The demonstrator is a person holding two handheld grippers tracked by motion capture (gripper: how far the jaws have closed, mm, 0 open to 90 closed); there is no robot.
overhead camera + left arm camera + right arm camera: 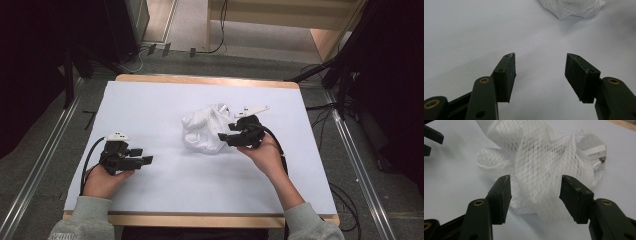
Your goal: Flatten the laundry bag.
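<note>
A crumpled white mesh bag [204, 131] lies in the middle of the white-covered table. My right gripper [226, 138] sits at the bag's right side, held from the lower right. In the right gripper view its jaws stand open [535, 178] around a raised fold of the mesh bag [541, 152], with gaps on both sides of the fold. A white strip and a small metal piece [602, 159] show at the bag's far right. My left gripper [144, 156] rests low at the table's left, apart from the bag. It is open [540, 56] with nothing between its jaws, and the mesh bag [571, 7] lies ahead of it.
The white sheet [200, 185] covers the table, whose wooden edge [200, 220] shows at the front and back. Dark stands [345, 70] and cables [345, 200] are on the floor to the right. Black equipment [120, 25] stands at the back left.
</note>
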